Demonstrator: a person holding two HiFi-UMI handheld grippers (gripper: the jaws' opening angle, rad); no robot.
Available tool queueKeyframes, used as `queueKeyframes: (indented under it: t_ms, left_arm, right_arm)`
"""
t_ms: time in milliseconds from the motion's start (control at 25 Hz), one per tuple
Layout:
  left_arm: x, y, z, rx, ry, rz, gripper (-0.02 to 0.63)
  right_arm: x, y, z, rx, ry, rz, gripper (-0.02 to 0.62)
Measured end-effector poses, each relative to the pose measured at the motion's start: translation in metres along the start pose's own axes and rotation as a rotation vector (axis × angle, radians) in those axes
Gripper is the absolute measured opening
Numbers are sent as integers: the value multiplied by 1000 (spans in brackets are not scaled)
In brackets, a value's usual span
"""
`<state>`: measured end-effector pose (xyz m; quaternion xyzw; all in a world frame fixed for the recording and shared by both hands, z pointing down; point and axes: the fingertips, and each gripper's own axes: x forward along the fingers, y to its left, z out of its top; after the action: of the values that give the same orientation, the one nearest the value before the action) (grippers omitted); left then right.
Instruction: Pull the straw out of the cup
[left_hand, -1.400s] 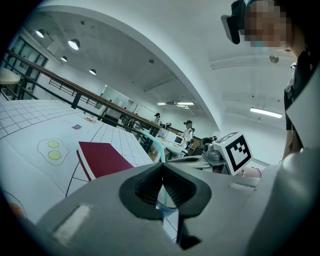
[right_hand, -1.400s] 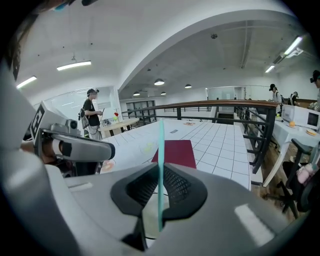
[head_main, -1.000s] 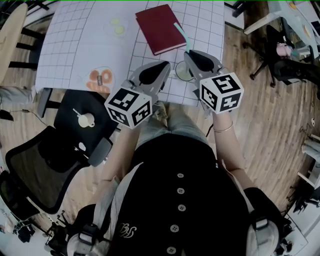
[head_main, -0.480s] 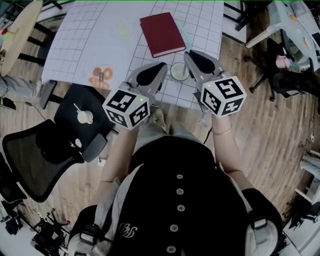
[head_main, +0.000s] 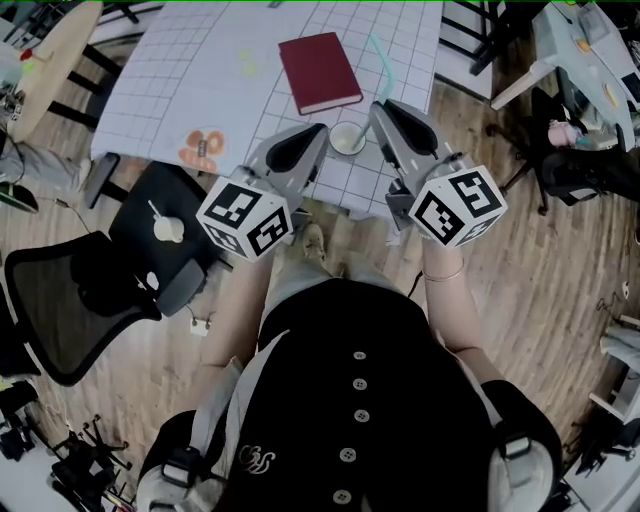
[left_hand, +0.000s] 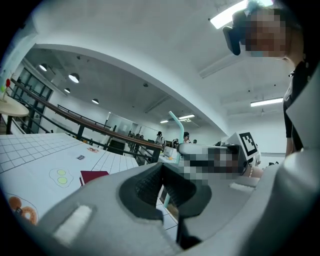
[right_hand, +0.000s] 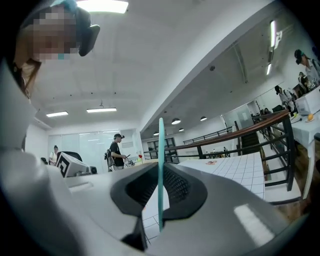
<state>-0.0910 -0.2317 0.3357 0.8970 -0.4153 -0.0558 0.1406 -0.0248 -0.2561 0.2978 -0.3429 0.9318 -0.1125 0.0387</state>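
A white cup stands near the front edge of the grid-marked table. My right gripper is shut on a teal straw, which stands upright between its jaws with its lower end hanging free, clear of the cup. In the left gripper view the straw and the right gripper's marker cube show just ahead. My left gripper hovers just left of the cup, jaws shut, with nothing seen between them.
A dark red book lies behind the cup. An orange printed picture marks the mat's left part. A black office chair stands at my left on the wooden floor; other desks are at the right.
Both grippers have risen. The straw has gone up with the right gripper and out of the cup, which stays on the table.
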Motion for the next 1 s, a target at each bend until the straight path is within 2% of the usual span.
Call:
queueKeyframes:
  t_ms: [280, 480, 720, 1000]
  left_arm:
    - [-5, -37, 27, 20, -82, -22, -2]
    - [-6, -60, 28, 45, -77, -29, -2]
    - [-13, -75, 10, 8, -89, -16, -2]
    - [-22, -91, -16, -13, -44, 0, -2]
  right_arm:
    - [-40, 17, 27, 50, -110, 65, 32]
    - [-70, 16, 19, 61, -128, 58, 32]
    - [-96, 18, 12, 58, -118, 57, 32]
    - [-121, 24, 10, 50, -132, 71, 32]
